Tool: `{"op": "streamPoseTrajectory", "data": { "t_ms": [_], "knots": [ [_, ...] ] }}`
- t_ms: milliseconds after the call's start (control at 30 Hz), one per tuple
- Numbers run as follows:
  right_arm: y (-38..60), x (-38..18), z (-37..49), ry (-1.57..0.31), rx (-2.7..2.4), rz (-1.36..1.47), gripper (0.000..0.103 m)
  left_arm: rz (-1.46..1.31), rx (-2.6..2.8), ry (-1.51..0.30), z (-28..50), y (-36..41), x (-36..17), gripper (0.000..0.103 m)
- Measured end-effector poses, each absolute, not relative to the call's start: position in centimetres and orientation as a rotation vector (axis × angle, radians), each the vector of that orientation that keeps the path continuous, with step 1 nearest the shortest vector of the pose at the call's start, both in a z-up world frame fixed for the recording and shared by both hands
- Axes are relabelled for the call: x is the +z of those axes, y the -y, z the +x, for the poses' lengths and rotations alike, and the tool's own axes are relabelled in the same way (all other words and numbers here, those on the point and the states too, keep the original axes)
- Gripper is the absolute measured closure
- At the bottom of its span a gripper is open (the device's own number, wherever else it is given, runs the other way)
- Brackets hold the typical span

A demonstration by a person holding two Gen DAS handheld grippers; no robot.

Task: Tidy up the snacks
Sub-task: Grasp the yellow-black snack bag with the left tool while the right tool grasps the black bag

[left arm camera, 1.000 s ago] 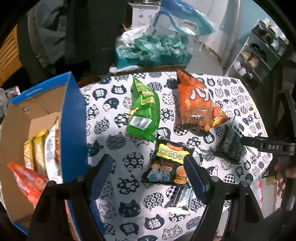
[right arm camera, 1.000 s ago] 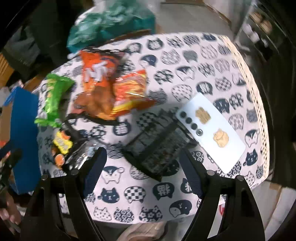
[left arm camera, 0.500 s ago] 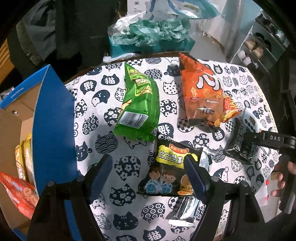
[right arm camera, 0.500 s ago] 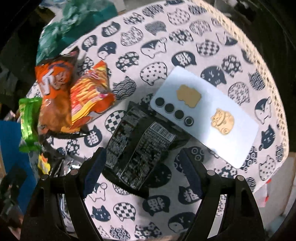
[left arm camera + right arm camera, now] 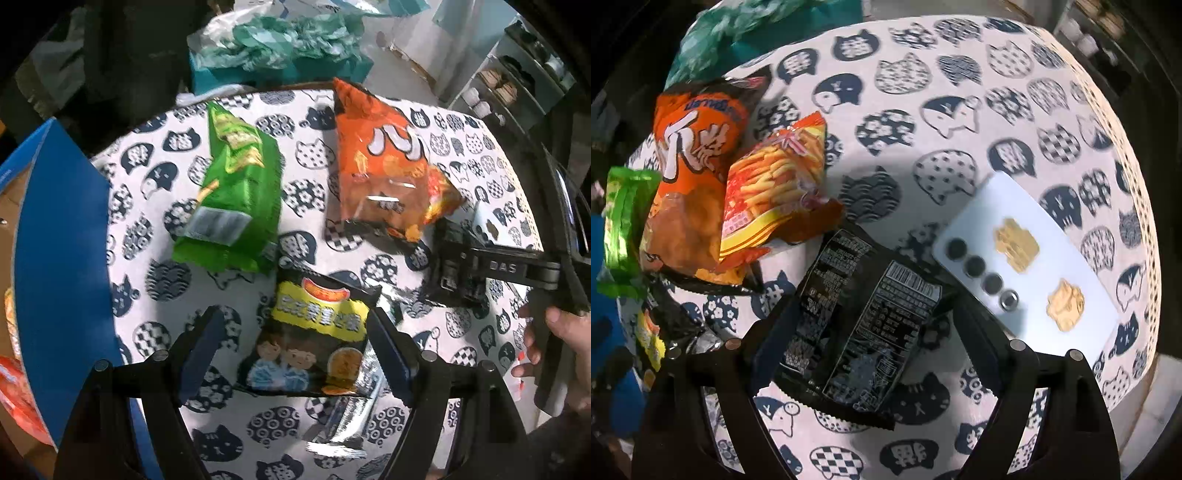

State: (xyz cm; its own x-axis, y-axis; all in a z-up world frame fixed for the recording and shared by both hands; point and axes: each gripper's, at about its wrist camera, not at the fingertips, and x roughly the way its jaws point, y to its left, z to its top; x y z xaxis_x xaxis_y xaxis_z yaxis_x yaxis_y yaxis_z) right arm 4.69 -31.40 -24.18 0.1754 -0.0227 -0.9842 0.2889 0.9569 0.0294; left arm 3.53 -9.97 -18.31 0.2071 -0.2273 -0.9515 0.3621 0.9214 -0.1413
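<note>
Right gripper (image 5: 871, 328) wide open, empty, straddling black packet (image 5: 864, 325); lower, pinch mid-bag. Left gripper (image 5: 295, 350) open, empty, around cartoon packet (image 5: 310, 347).

This looks like a lived-in home. A round table wears a cat-print tablecloth (image 5: 960, 110), with a white phone (image 5: 1027, 266) lying on it. Behind the table sit a teal box stuffed with crumpled plastic bags (image 5: 280, 51) and an open shoe rack (image 5: 513, 85) against the wall.
</note>
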Motion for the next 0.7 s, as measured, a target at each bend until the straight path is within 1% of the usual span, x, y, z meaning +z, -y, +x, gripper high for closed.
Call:
{"op": "streamPoseTrajectory", "data": {
  "t_ms": [133,333,367,400,433,533,567,700],
  "knots": [
    [29.4,-24.7,5.8,-1.389,-0.218,0.153,0.016,0.156,-0.425,-1.316,3.3,10.5,-19.0,0.022],
    [24.7,-26.1,6.4,-1.411,-0.103,-0.051,0.017,0.169,-0.439,-1.367,3.4,10.9,-20.5,0.021],
    [24.1,-26.3,6.3,-1.411,-0.079,-0.059,0.018,0.173,-0.443,-1.377,3.3,10.9,-20.7,0.021],
    [23.9,-26.2,6.1,-1.397,-0.063,-0.049,0.024,0.182,-0.441,-1.384,3.3,11.0,-21.0,0.02],
    [23.6,-26.2,5.9,-1.394,-0.058,-0.046,0.028,0.189,-0.439,-1.387,3.3,11.0,-21.2,0.018],
    [23.7,-25.8,5.3,-1.386,-0.047,-0.041,0.034,0.2,-0.445,-1.396,3.2,11.1,-21.7,0.017],
    [24.1,-25.6,5.0,-1.388,-0.05,-0.03,0.04,0.205,-0.447,-1.398,3.1,11.1,-21.9,0.017],
    [24.1,-25.4,4.3,-1.385,-0.028,-0.026,0.04,0.23,-0.464,-1.368,2.9,11.2,-22.3,0.018]
  ]
}}
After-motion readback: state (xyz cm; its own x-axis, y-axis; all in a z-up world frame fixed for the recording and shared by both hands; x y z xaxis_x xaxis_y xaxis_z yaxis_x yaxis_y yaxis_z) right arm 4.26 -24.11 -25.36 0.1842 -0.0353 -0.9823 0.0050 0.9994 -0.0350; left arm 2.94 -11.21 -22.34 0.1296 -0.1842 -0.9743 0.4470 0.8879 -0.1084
